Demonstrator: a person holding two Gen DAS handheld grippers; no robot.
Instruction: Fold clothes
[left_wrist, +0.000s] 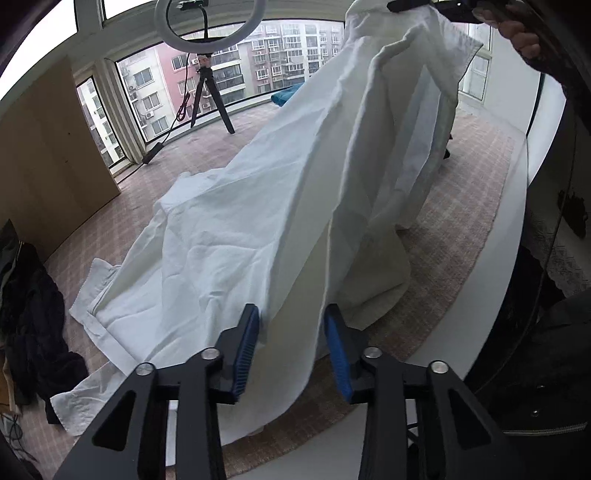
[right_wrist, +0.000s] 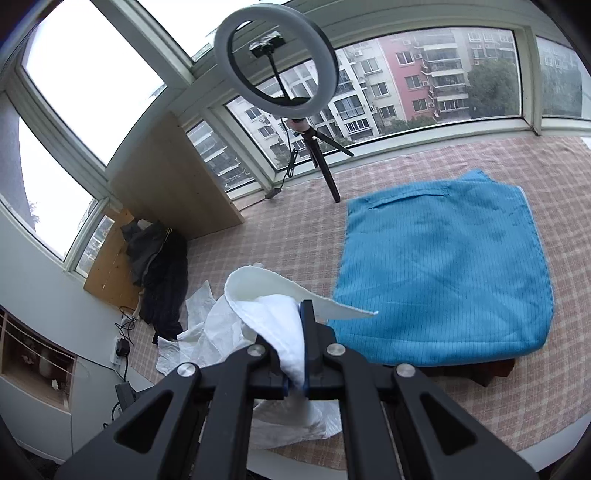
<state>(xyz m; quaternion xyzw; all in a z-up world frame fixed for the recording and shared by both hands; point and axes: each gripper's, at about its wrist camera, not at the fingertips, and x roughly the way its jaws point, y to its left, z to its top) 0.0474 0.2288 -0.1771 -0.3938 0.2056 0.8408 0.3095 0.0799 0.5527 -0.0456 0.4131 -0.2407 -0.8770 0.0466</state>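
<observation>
— Between our left gripper (left_wrist: 291, 347) pads, which stand well apart, we see the white garment (left_wrist: 258, 229) passing through the gap; nothing is pinched. It runs ahead and up to the right, long axis climbing toward our right gripper (left_wrist: 436, 5), which holds its top edge high.

— And from the right wrist view?

— Our right gripper (right_wrist: 301, 354) is clamped on the garment's thick hem (right_wrist: 295, 295), cloth hanging below and left. A folded blue cloth (right_wrist: 443, 277) lies ahead-right on the checked mat (right_wrist: 295, 236). We judge the left hand nearer the low end.
</observation>
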